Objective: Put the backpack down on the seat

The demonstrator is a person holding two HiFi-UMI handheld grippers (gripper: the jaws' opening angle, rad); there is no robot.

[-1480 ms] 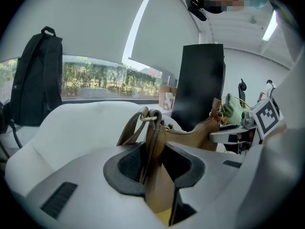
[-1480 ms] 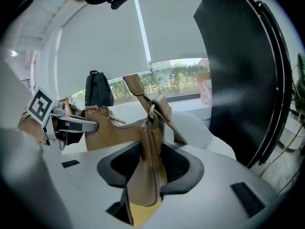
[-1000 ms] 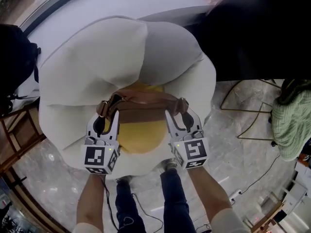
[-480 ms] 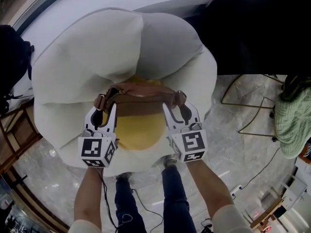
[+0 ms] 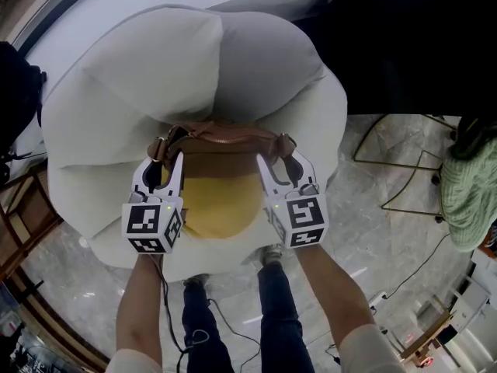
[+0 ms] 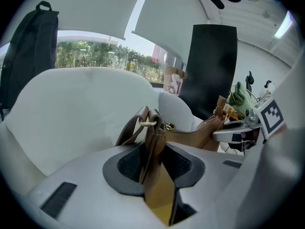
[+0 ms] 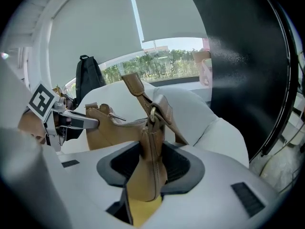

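The backpack (image 5: 221,140) is a brown leather bag with straps, hanging stretched between my two grippers. It hangs over the yellow seat cushion (image 5: 221,204) of a white petal-shaped chair (image 5: 116,99). My left gripper (image 5: 165,158) is shut on the bag's left end (image 6: 153,147), by the strap ring. On the right end (image 7: 150,156) my right gripper (image 5: 276,158) is shut the same way. The bag's body (image 6: 195,133) (image 7: 109,130) sags between them. Whether its bottom touches the cushion is hidden.
A black backpack (image 5: 15,92) (image 6: 28,56) stands left of the chair. A tall black panel (image 5: 404,45) rises at the back right. A wire stand with green cloth (image 5: 470,200) is on the right, a wooden frame (image 5: 23,224) at lower left.
Both grippers have sunk with the bag, bringing it closer to the yellow cushion. The grips look the same.
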